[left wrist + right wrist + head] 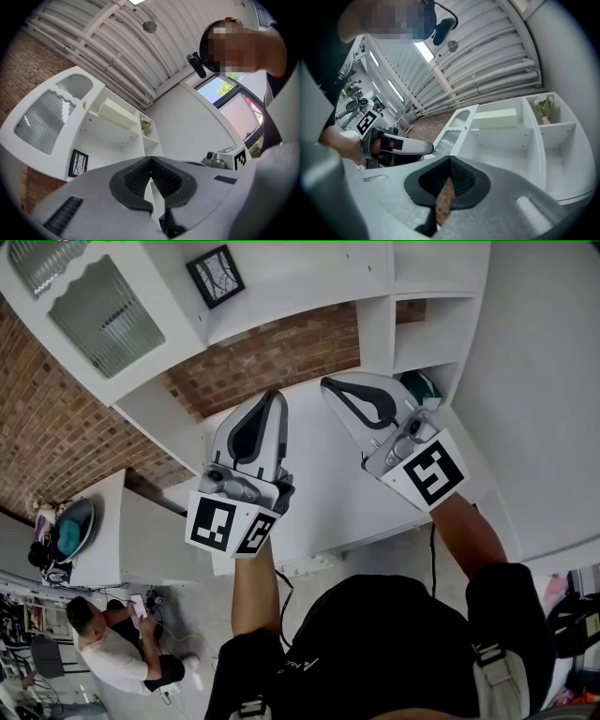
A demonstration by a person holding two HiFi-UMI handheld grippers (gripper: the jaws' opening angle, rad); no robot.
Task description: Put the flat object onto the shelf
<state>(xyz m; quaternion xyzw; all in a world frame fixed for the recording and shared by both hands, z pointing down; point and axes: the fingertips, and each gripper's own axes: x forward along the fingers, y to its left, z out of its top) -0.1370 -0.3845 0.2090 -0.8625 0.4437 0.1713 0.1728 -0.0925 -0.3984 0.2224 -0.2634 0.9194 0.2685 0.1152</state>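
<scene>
Near shelf (300, 292), left claw (277, 396), right claw (329, 383) closed

Picture (216, 276) on shelf (309, 282), plant (542, 108) in right cubby (560, 113)

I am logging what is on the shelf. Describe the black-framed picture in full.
The framed picture is small and roughly square. It has a thin black frame around a white sheet marked with dark, branch-like lines, which are too small to read further. It stands upright or nearly so on the floor of a white shelf compartment, close to the back wall. Whether it leans on that wall cannot be told. Nothing else touches it.
</scene>
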